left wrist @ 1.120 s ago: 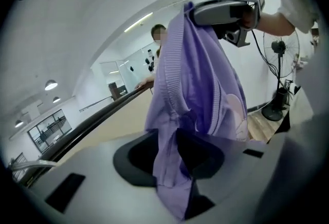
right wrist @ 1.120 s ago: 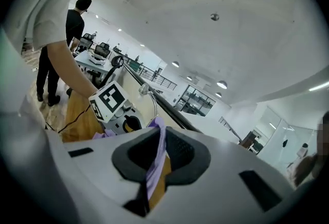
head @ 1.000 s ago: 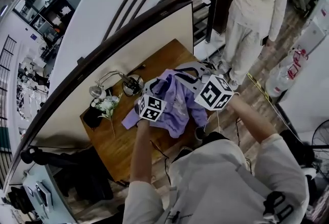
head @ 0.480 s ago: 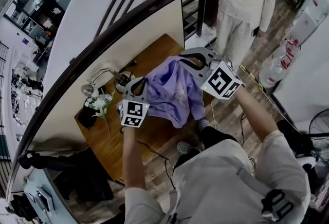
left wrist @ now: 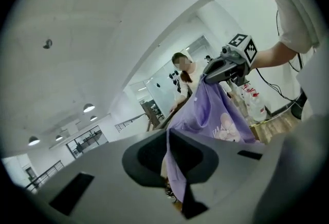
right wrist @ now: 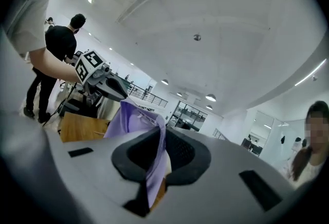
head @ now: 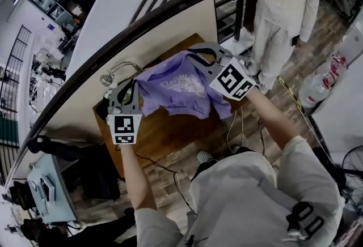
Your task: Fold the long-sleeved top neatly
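Above the tabletop (head: 164,132), head view: the long-sleeved top (head: 176,84) hangs spread between left claw (head: 129,88) and right claw (head: 191,54), probably to let it drop flat before folding. Left gripper view: the left claw, jaws just closing, pinches one purple edge. Right gripper view: the right claw grips the opposite edge.

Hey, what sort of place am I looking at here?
Probably an open-plan office or lab hall: glass-walled rooms behind a railing, round ceiling lights, and a white partition board behind the wooden table.
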